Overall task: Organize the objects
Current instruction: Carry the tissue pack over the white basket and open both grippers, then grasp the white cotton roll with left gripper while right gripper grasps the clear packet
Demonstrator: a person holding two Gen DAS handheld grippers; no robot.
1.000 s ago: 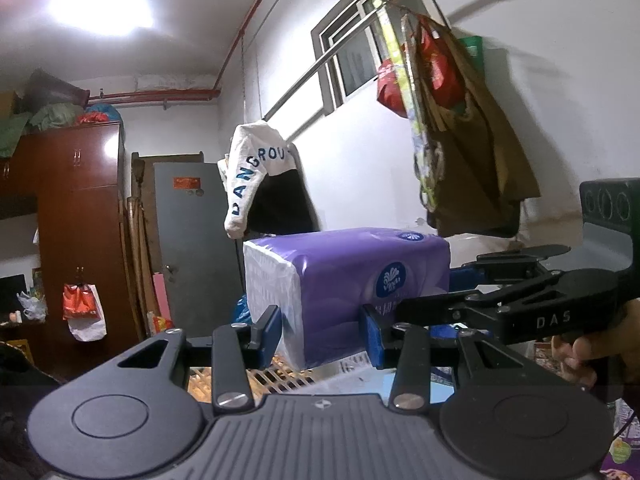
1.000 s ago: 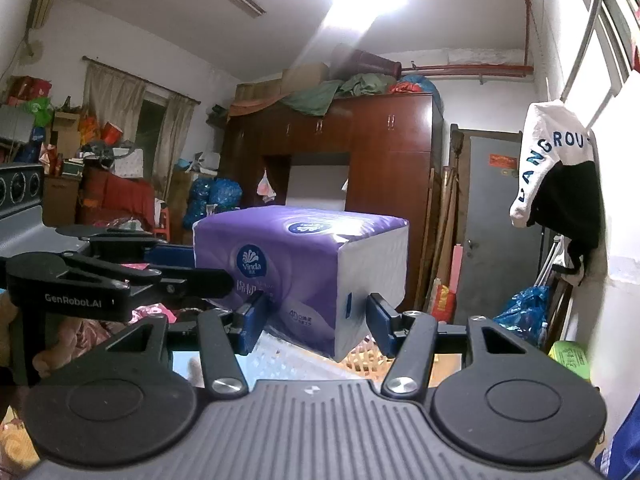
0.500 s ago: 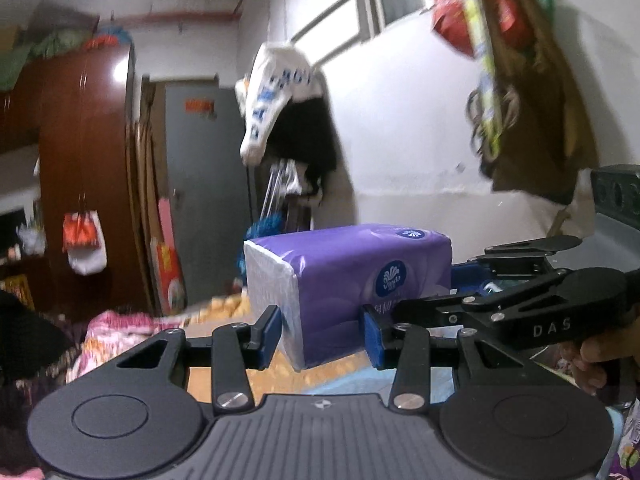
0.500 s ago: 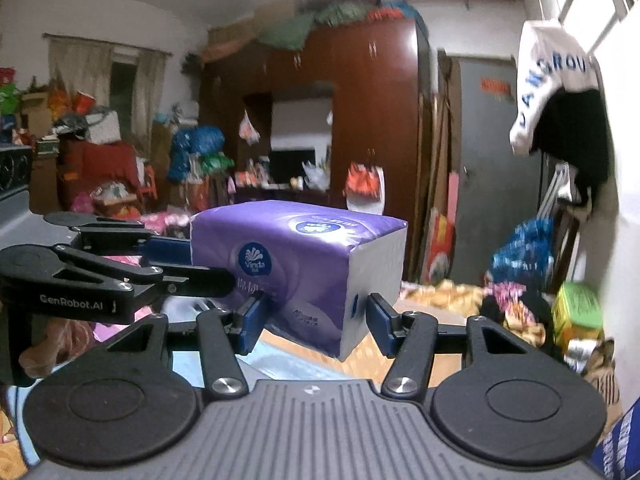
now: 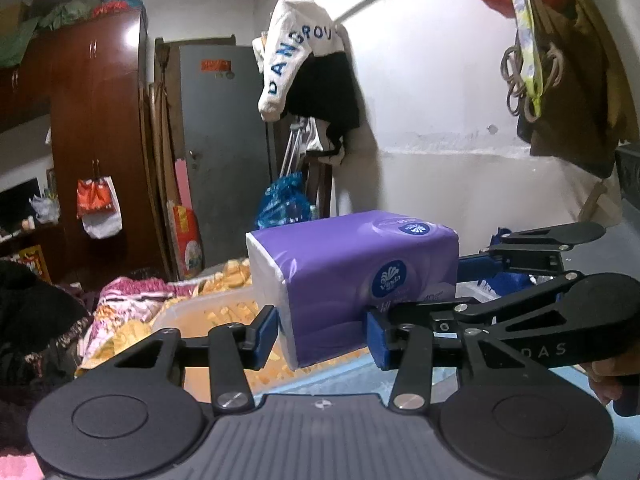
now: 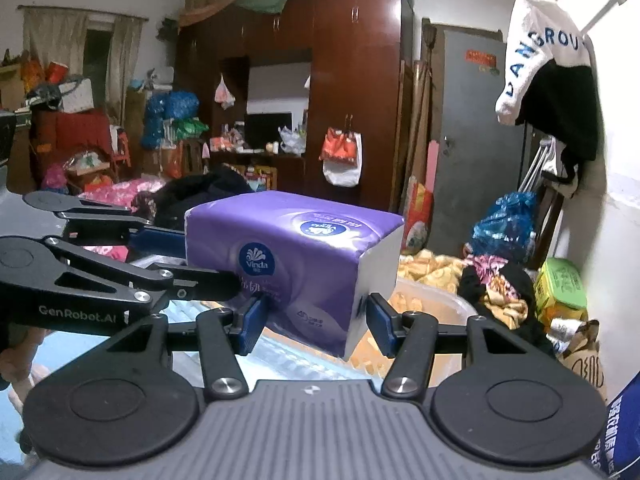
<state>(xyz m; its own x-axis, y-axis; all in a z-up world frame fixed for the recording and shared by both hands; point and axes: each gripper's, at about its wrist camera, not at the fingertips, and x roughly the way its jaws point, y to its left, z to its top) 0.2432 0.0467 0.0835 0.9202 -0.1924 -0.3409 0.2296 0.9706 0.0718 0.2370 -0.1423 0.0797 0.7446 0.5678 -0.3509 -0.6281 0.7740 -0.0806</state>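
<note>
While we carry the purple tissue pack (image 5: pixel 352 276) between us, it hangs in mid-air at the centre of both views, above the clear plastic bin (image 5: pixel 208 308) whose rim shows just below and behind it. Our left hand-held gripper (image 5: pixel 322 330) has the pack's near corner between its blue pads, and its jaws are opening; a thin gap shows at the left pad, so we judge that grip to be loosening. Our right hand-held gripper (image 6: pixel 314 322) straddles the other near corner at the lower centre of its view; its left pad seems to touch the wrapper, its right pad stands just off the white end face, so we cannot tell whether it truly clamps.

As for progress, the pack is lifted and brought over the bin, so we take the fetching as done. Lowering it in and letting go are not yet done. Clothes and bags at the right and left edges lie unsorted, so more organizing likely remains.
</note>
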